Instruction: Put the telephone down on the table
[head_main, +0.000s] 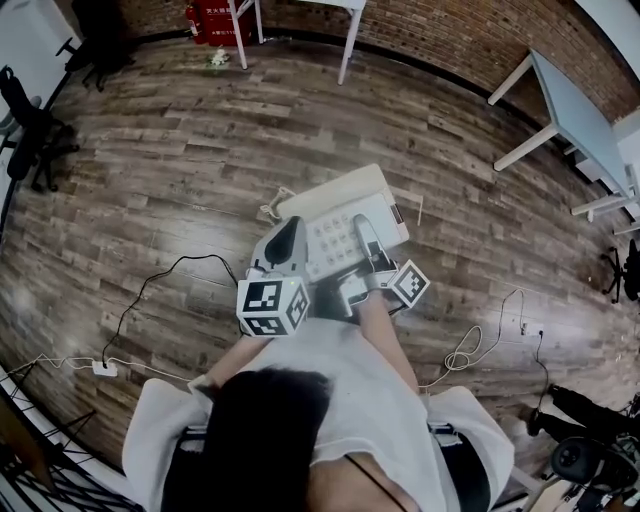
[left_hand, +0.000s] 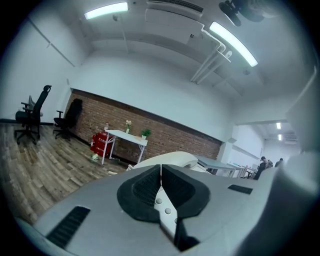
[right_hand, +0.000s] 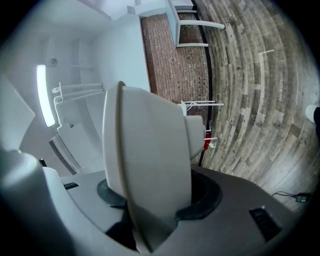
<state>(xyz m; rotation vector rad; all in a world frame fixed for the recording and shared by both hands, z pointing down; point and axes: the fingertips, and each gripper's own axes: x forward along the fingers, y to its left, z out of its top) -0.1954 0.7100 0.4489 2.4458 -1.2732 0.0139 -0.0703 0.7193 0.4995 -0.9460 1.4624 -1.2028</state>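
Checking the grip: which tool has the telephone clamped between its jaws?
The right tool: the white telephone fills its jaws, while the left tool has its jaws shut together, empty.

- The left gripper (head_main: 287, 240) is held forward in front of the torso, its marker cube (head_main: 272, 305) nearest the body.
- Its jaws are pressed together, the dark pads (left_hand: 145, 187) meeting along a thin line with nothing seen between them.
- The right gripper (head_main: 366, 238) is held beside it, a little apart, and also reaches forward.
- Its jaws stand part-way apart and are clamped on the edge of the telephone (head_main: 340, 200).
- The right forearm (head_main: 385, 335) is bare and runs straight back from its gripper to the shoulder.
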